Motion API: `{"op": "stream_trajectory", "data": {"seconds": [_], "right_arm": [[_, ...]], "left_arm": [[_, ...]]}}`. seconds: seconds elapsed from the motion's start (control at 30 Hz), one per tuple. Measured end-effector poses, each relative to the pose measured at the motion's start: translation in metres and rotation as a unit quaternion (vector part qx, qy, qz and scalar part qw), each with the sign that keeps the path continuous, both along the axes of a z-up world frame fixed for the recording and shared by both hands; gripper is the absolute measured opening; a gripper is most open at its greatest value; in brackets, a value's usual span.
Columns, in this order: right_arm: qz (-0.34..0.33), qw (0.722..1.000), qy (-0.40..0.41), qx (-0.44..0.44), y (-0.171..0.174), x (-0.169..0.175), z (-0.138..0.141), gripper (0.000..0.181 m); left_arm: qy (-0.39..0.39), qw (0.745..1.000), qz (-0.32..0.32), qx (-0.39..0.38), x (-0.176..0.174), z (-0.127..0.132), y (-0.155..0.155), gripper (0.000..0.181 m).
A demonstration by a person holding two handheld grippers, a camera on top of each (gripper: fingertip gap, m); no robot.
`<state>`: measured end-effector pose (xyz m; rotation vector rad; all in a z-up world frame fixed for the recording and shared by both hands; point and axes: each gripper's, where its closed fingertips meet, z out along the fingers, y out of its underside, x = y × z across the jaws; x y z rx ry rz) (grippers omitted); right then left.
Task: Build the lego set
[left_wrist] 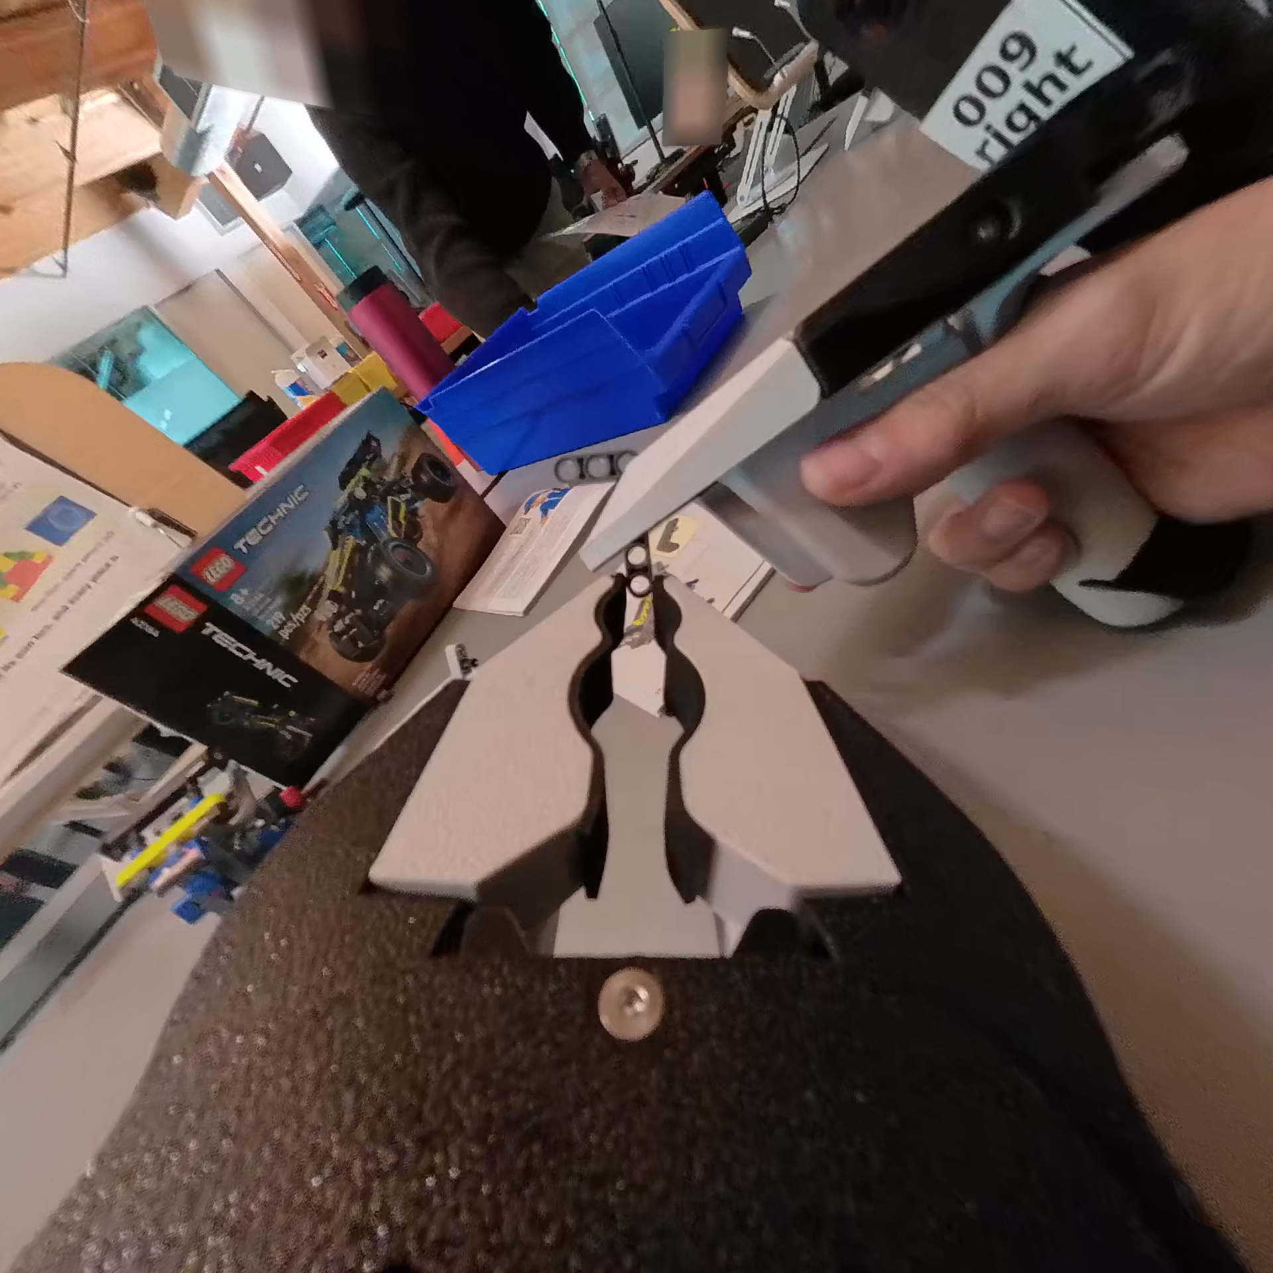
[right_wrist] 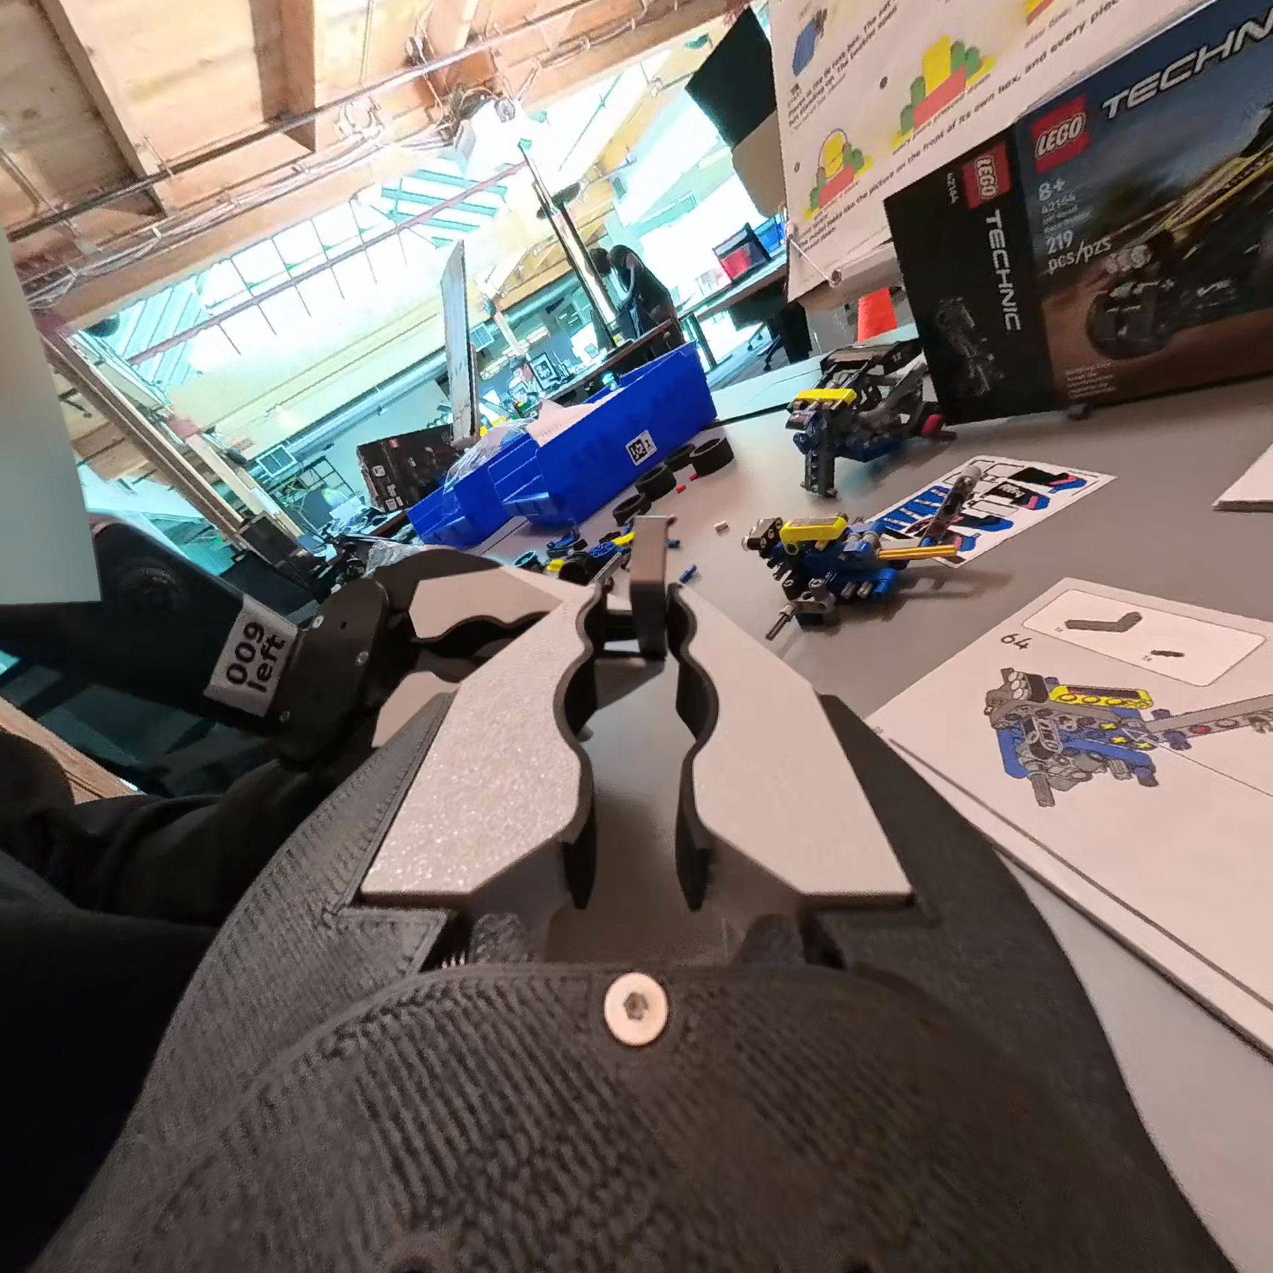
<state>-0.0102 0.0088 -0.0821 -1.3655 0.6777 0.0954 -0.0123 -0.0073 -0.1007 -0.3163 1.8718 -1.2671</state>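
Note:
My left gripper [left_wrist: 640, 585] is nearly shut, with a small dark beam [left_wrist: 637, 570] with round holes between its tips. My right gripper [right_wrist: 647, 606] is shut on the same dark beam [right_wrist: 651, 558], which stands upright out of its tips. In the left wrist view the right gripper [left_wrist: 620, 544], held by a hand [left_wrist: 1074, 413], reaches in from the right and covers the beam's top. In the right wrist view the left gripper [right_wrist: 592, 585] meets it from the left. A blue and yellow part-built model [right_wrist: 826, 558] lies on the grey table [right_wrist: 1033, 606] beyond.
An open instruction booklet [right_wrist: 1102, 792] lies at the right, with a sticker sheet [right_wrist: 999, 503] behind it. A second assembly [right_wrist: 854, 420] sits by the set's box [right_wrist: 1102, 262]. Blue bins [right_wrist: 572, 448], black tyres [right_wrist: 696, 458] and loose parts [right_wrist: 585, 551] lie further back. A person [left_wrist: 448, 172] stands behind the table. Less than 4 cm separates the two grippers' tips.

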Motion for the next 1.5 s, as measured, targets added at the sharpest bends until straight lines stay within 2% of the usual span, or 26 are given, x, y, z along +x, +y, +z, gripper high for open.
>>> {"op": "stream_trajectory", "data": {"seconds": [0.1,0.17,0.23,0.3,0.37,0.47,0.6,0.7,0.73,0.8,0.9,1.03,1.17,1.27,1.37,1.5], "right_arm": [[0.017,0.999,-0.016,-0.025,0.0,-0.003,-0.002,0.015],[0.049,0.995,-0.043,-0.081,-0.002,-0.007,-0.01,0.015],[0.082,0.983,-0.068,-0.153,-0.009,-0.01,-0.021,0.015],[0.119,0.961,-0.101,-0.229,-0.015,-0.016,-0.032,0.015],[0.149,0.926,-0.149,-0.313,-0.021,-0.023,-0.045,0.015],[0.163,0.872,-0.22,-0.405,-0.024,-0.026,-0.06,0.015],[0.176,0.859,-0.246,-0.413,-0.011,-0.03,-0.061,0.016],[0.185,0.843,-0.266,-0.43,-0.007,-0.034,-0.065,0.016],[0.186,0.837,-0.27,-0.438,-0.006,-0.034,-0.068,0.016],[0.195,0.827,-0.281,-0.447,-0.004,-0.037,-0.073,0.016],[0.201,0.834,-0.277,-0.434,0.0,-0.037,-0.074,0.016],[0.177,0.852,-0.287,-0.4,0.004,-0.024,-0.066,0.017],[0.16,0.883,-0.282,-0.338,0.009,-0.011,-0.052,0.021],[0.129,0.907,-0.277,-0.291,0.018,0.006,-0.034,0.019],[0.095,0.903,-0.31,-0.281,0.028,0.022,-0.024,0.021],[0.067,0.885,-0.357,-0.29,0.04,0.034,-0.021,0.023]], "left_arm": [[-0.006,0.999,-0.018,0.027,-0.005,-0.005,-0.002,0.005],[0.033,0.997,-0.061,0.033,-0.013,-0.013,-0.005,0.015],[0.055,0.995,-0.077,0.032,-0.016,-0.011,0.003,0.023],[0.073,0.991,-0.102,0.037,-0.02,-0.001,0.009,0.025],[0.093,0.984,-0.134,0.07,-0.028,0.005,0.007,0.031],[0.13,0.967,-0.165,0.146,-0.035,-0.004,0.005,0.029],[0.146,0.953,-0.182,0.195,-0.037,-0.019,0.003,0.018],[0.145,0.95,-0.181,0.209,-0.038,-0.028,0.003,0.013],[0.141,0.95,-0.176,0.214,-0.037,-0.031,0.005,0.005],[0.142,0.951,-0.176,0.213,-0.038,-0.034,0.008,0.005],[0.162,0.957,-0.174,0.166,-0.035,-0.034,0.012,0.005],[0.203,0.966,-0.159,0.01,-0.024,-0.02,0.019,0.005],[0.228,0.952,-0.158,-0.128,-0.011,0.0,0.036,0.005],[0.243,0.944,-0.113,-0.189,0.009,0.002,0.055,0.005],[0.258,0.929,-0.099,-0.246,0.019,0.009,0.068,0.005],[0.279,0.92,-0.085,-0.263,0.022,0.006,0.074,0.005]]}}
